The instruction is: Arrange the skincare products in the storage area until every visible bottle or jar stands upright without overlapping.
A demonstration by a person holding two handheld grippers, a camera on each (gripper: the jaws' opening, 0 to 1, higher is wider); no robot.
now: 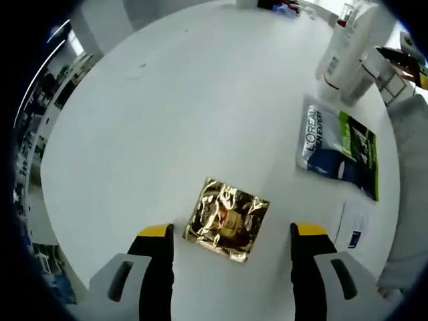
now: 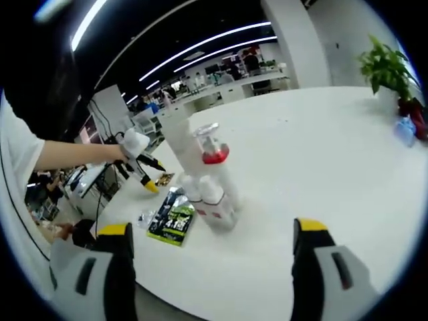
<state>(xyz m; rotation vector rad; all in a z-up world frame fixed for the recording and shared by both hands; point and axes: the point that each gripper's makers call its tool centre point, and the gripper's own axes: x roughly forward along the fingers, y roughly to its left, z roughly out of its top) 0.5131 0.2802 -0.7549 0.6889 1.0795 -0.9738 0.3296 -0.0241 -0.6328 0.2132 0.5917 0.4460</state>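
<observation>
Lying flat on the white table (image 1: 167, 114), a crinkled gold foil sachet (image 1: 227, 219) is sitting just ahead of the left gripper (image 1: 232, 233), between its yellow-tipped jaws, which are standing wide apart and touching nothing. Its print is too creased and glary to read. Ahead and to the right of this gripper, a blue-and-green L'Oréal sachet (image 1: 340, 147) is lying flat, and past it the white bottles (image 1: 344, 50) are running out of the picture, their tops cut off. In the right gripper view, the right gripper (image 2: 210, 239) is hovering with its jaws likewise spread and empty, facing the cluster of white bottles (image 2: 204, 180), one wearing a red collar under a clear cap (image 2: 208, 144); labels there are blurring beyond reading. Left of the cluster, the same sachet (image 2: 172, 221) is resting on the table (image 2: 321, 147), and the other gripper (image 2: 137, 160) is reaching in from the left. Behind, an office with ceiling strip lights is stretching away, and a potted plant (image 2: 388, 67) is standing at the far right.
</observation>
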